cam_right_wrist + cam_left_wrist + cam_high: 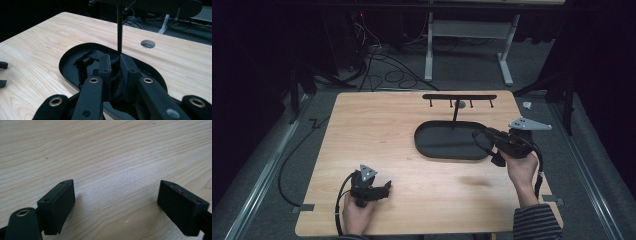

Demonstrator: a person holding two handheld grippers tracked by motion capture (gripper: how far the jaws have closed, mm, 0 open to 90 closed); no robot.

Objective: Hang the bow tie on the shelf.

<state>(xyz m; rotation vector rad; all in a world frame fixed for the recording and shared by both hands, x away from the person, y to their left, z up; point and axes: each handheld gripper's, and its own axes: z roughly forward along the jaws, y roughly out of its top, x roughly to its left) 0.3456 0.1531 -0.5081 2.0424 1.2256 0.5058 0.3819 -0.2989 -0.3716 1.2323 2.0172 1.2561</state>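
Note:
A black stand sits at the table's far right: an oval tray (437,145), a thin post (455,114) and a top bar with hooks (459,96). My right gripper (478,134) hovers over the tray's right end, held in a hand. In the right gripper view the right gripper (115,58) is shut on a limp black strap-like loop (83,63), which hangs toward the tray (67,56); I cannot tell what kind of item it is. The loop (482,146) droops below the jaws in the high view. My left gripper (384,189) rests open at the near left, and the left gripper (117,187) has bare wood between its jaws.
The wooden table (377,130) has a round hole (147,44) beyond the tray. Cables (382,65) and a white frame (472,30) lie on the floor behind the table. A small pale object (527,105) sits off the table's far right corner.

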